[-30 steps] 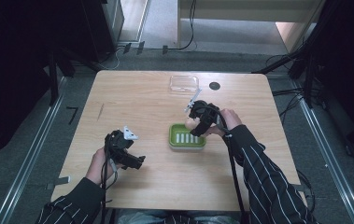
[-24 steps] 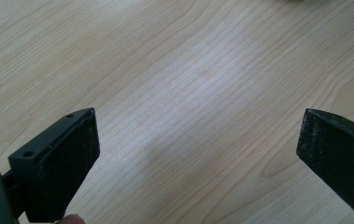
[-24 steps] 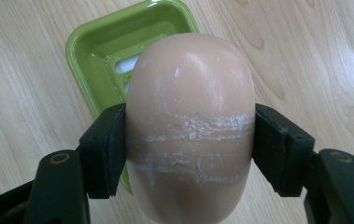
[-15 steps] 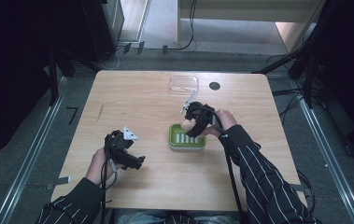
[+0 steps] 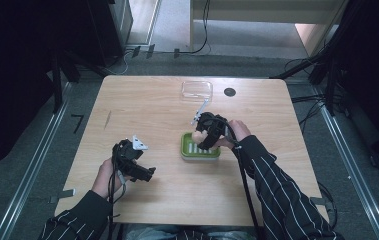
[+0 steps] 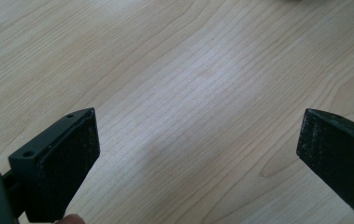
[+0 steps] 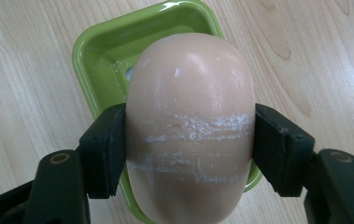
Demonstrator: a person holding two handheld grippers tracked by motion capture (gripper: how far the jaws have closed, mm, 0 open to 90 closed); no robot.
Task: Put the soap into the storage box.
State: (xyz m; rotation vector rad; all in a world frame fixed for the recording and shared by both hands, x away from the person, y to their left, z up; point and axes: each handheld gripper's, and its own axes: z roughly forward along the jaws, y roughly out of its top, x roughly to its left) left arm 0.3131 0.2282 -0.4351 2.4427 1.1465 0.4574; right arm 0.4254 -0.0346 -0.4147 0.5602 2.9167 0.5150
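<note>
The right claw is clamped across the short width of the peach soap bar, directly above the green dish, long axes roughly aligned; the left claw hangs apart over bare desk

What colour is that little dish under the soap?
Bright lime green. The dish shows best in the right gripper view, beneath the peach-pink soap.

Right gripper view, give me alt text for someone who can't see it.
The right gripper clamps a pale pink bar of soap between its black jaws, above a green soap dish on a light wooden table.
</note>
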